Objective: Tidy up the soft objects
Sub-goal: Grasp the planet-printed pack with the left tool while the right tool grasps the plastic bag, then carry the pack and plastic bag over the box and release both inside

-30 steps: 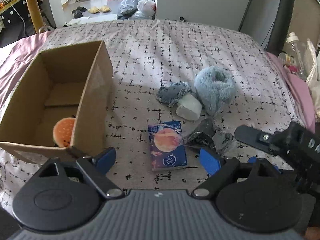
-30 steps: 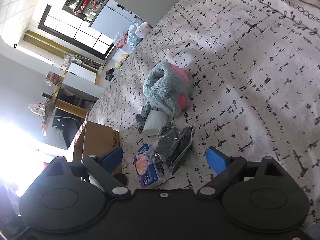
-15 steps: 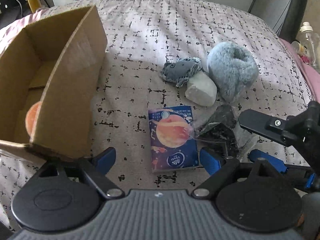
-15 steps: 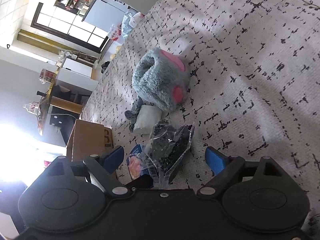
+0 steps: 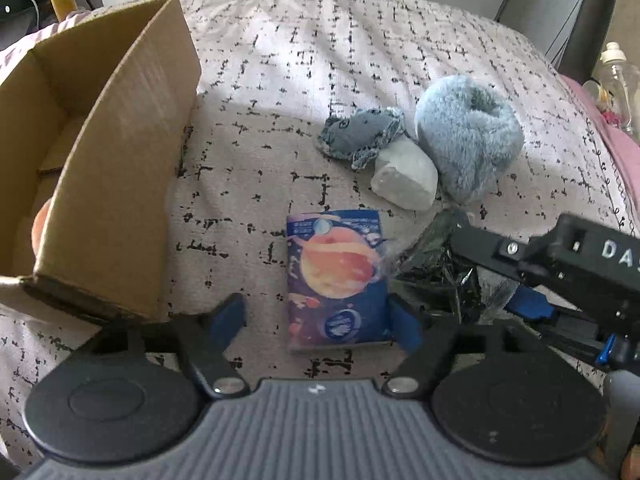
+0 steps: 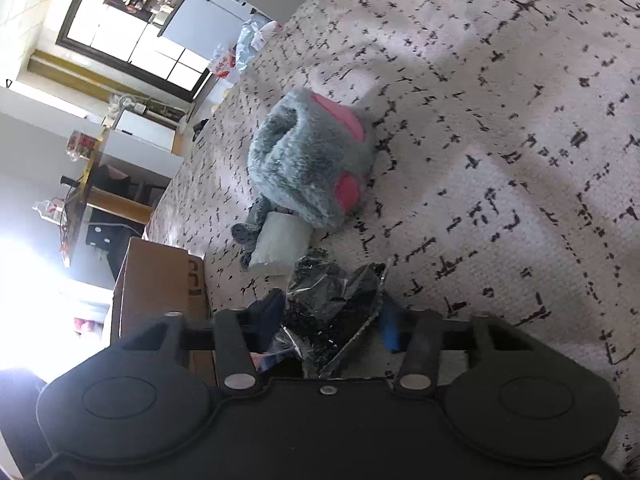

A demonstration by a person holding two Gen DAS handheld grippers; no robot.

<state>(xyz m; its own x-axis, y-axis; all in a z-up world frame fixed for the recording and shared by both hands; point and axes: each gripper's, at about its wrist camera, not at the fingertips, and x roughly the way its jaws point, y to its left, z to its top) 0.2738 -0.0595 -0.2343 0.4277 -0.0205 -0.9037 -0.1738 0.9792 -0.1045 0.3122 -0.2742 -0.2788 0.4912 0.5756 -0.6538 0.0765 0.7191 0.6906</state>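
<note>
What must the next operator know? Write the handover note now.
Left gripper: open, fingers either side of the tissue pack.
Right gripper: fingers flank the clear bag of dark stuff; grip unconfirmed.
Done: one orange soft item lies in the cardboard box.
Left: furry slipper, grey plush, white bundle, plus pack and bag, all on the bedspread beside the box.

Daylight falls across the bed (image 5: 320, 60) ahead of the left tool (image 5: 316, 322), leaving a soft shadow band nearer it. In the right view, window (image 6: 132, 46) glare whites out the left edge. Fisheye bending curves both frames; nearby parts look slightly soft.
</note>
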